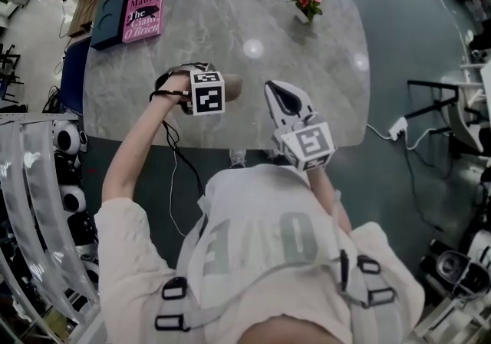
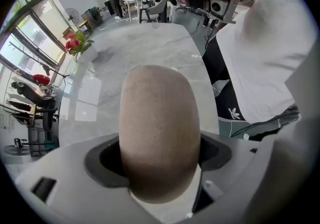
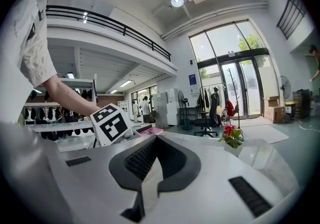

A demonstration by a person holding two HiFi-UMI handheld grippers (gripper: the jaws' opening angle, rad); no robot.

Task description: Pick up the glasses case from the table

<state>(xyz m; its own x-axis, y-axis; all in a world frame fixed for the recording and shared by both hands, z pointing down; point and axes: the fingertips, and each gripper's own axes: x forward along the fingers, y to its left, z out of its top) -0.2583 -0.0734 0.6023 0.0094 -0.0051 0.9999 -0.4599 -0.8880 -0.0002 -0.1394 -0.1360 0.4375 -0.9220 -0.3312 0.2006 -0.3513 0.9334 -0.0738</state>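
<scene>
The glasses case (image 1: pixel 232 87) is a tan, rounded oval. My left gripper (image 1: pixel 219 92) is shut on it over the near half of the grey marble table (image 1: pixel 230 24). In the left gripper view the glasses case (image 2: pixel 159 128) fills the middle and sticks out forward from between the jaws. My right gripper (image 1: pixel 278 92) hovers just right of the case near the table's front edge, jaws shut with nothing between them. The right gripper view shows the same closed jaws (image 3: pixel 155 160) and the left gripper's marker cube (image 3: pixel 112 123) beside them.
A pink book (image 1: pixel 143 14) lies at the table's far left corner beside a dark blue object (image 1: pixel 107 21). A small pot of red flowers (image 1: pixel 308 3) stands at the far right. On the floor to the right lies a white power strip (image 1: pixel 397 127).
</scene>
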